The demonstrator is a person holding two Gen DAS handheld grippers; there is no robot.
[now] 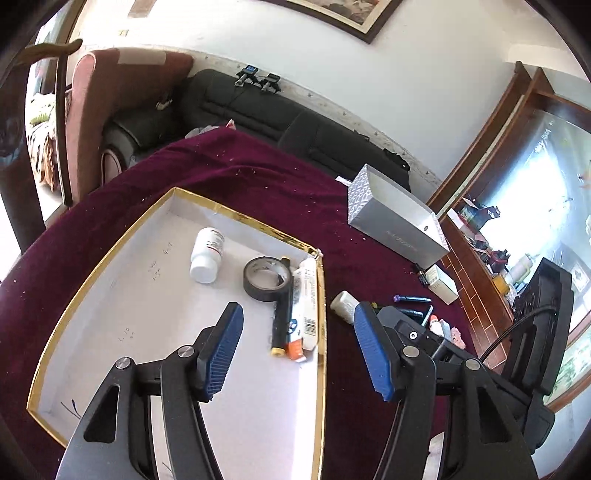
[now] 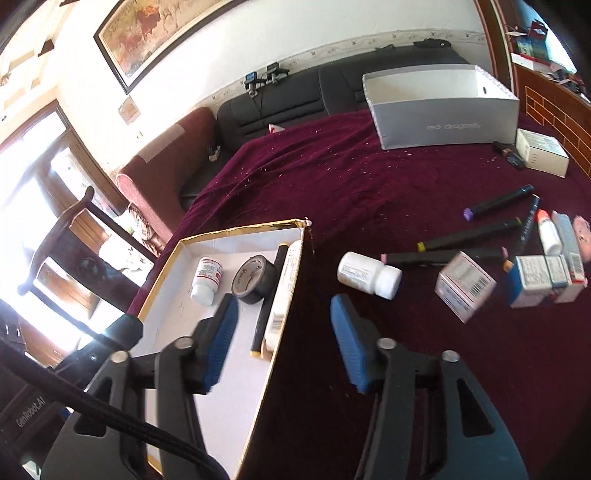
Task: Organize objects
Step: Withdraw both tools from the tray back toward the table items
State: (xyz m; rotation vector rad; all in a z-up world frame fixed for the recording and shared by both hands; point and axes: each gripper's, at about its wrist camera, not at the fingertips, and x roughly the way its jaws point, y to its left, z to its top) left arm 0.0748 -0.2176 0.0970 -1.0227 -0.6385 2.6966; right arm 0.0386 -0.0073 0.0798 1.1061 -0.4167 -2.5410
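white walls (image 2: pixel 369 22) with a patterned border strip, hung with a dark-framed painting (image 2: pixel 147 33). black leather sofa (image 1: pixel 236 107) along the wall, a pink upholstered chair (image 1: pixel 96 110) beside its end, a dark wooden chair (image 2: pixel 70 236) by the bright, overexposed windows (image 2: pixel 22 173). maroon velvet cloth (image 2: pixel 332 177) covers the tabletop; wood-framed glazed cabinet (image 1: pixel 517 155) at the side, strong daylight.

Strong daylight floods in from the window (image 1: pixel 546 206) on my left-wrist view and the doorway (image 2: pixel 44 177) on my right, both blown out white. Fisheye bending curves every edge, dark corners vignette, and the small boxes (image 2: pixel 465 284) look slightly smeared, perhaps motion blur.
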